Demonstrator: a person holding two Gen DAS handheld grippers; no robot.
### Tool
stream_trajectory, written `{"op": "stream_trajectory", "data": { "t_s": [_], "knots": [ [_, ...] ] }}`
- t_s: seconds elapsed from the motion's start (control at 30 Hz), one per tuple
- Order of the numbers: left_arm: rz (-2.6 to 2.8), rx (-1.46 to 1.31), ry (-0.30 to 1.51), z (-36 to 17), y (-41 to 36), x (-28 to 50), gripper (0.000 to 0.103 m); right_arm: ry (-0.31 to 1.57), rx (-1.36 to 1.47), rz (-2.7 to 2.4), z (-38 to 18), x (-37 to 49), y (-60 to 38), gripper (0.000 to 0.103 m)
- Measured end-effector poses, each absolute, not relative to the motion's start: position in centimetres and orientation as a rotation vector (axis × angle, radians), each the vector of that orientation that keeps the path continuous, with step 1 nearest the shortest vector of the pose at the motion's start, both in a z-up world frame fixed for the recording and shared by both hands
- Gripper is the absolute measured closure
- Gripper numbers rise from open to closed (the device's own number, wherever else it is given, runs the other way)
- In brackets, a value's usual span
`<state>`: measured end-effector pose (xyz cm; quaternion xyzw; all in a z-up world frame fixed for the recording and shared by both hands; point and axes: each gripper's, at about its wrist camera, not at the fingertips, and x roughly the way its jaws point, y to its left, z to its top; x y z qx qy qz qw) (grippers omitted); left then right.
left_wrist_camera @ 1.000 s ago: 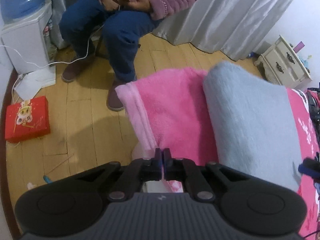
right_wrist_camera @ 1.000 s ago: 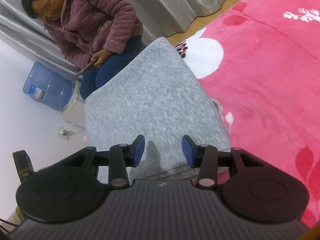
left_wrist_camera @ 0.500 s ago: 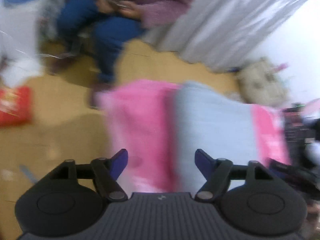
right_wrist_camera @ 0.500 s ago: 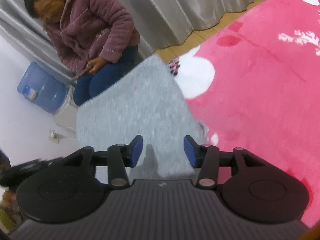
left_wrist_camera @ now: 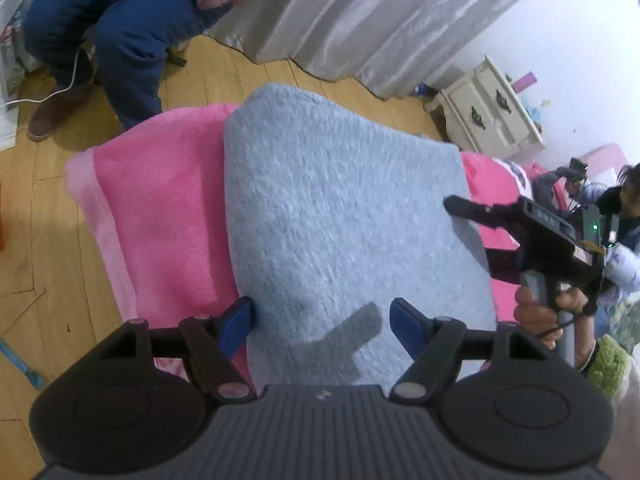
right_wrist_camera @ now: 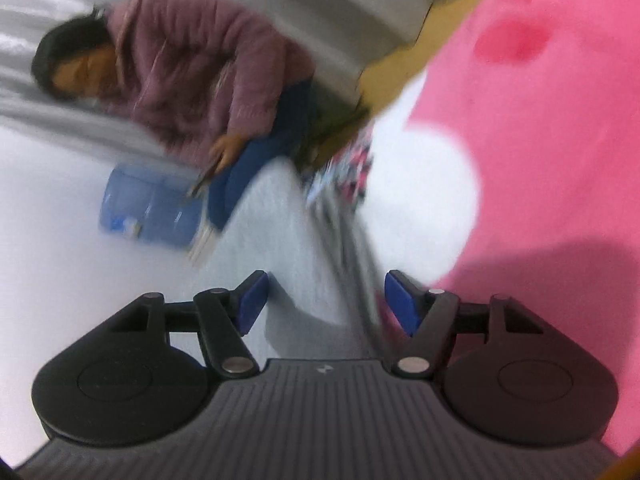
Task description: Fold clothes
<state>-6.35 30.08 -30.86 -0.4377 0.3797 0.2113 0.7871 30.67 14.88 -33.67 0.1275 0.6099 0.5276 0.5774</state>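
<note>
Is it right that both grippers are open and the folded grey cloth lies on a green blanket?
Not quite: the blanket is pink, not green, as the left wrist view shows. The left gripper and right gripper are both open, and the folded grey cloth lies on it.

Wood floor (left_wrist_camera: 52, 216), grey curtain (left_wrist_camera: 352, 20), cream nightstand (left_wrist_camera: 490, 110), white wall (left_wrist_camera: 560, 28).

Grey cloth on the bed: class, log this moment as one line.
grey cloth: folded, lying on pink blanket | left hand-held gripper: open, over cloth | right hand-held gripper: open | holding: nothing

right-wrist view motion-blurred, seated woman (left_wrist_camera: 132, 12) cropped
</note>
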Motion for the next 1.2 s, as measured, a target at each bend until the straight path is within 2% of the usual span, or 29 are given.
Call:
{"op": "stream_trajectory", "data": {
  "t_s": [0.47, 0.57, 0.6, 0.63, 0.83, 1.2],
  "knots": [
    [0.436, -0.972, 0.868, -33.5, 30.7, -4.8, 0.03, 1.616, 0.346, 1.464, -36.4, 29.4, 17.1, 0.037],
    [0.405, -0.966, 0.875, -32.8, 30.1, -4.2, 0.029, 1.612, 0.349, 1.502, -35.9, 29.3, 17.0, 0.045],
    [0.382, -0.959, 0.873, -32.3, 29.9, -3.9, 0.029, 1.611, 0.351, 1.514, -35.7, 29.2, 17.0, 0.055],
    [0.365, -0.957, 0.868, -31.9, 29.8, -3.8, 0.029, 1.609, 0.352, 1.527, -35.6, 29.1, 16.9, 0.06],
    [0.341, -1.033, 0.836, -32.4, 30.1, -2.8, 0.028, 1.6, 0.359, 1.602, -34.6, 28.8, 16.6, 0.064],
    [0.194, -1.042, 0.801, -34.3, 29.2, 1.5, 0.029, 1.538, 0.26, 1.576, -31.6, 33.5, 16.4, 0.065]
  ]
}}
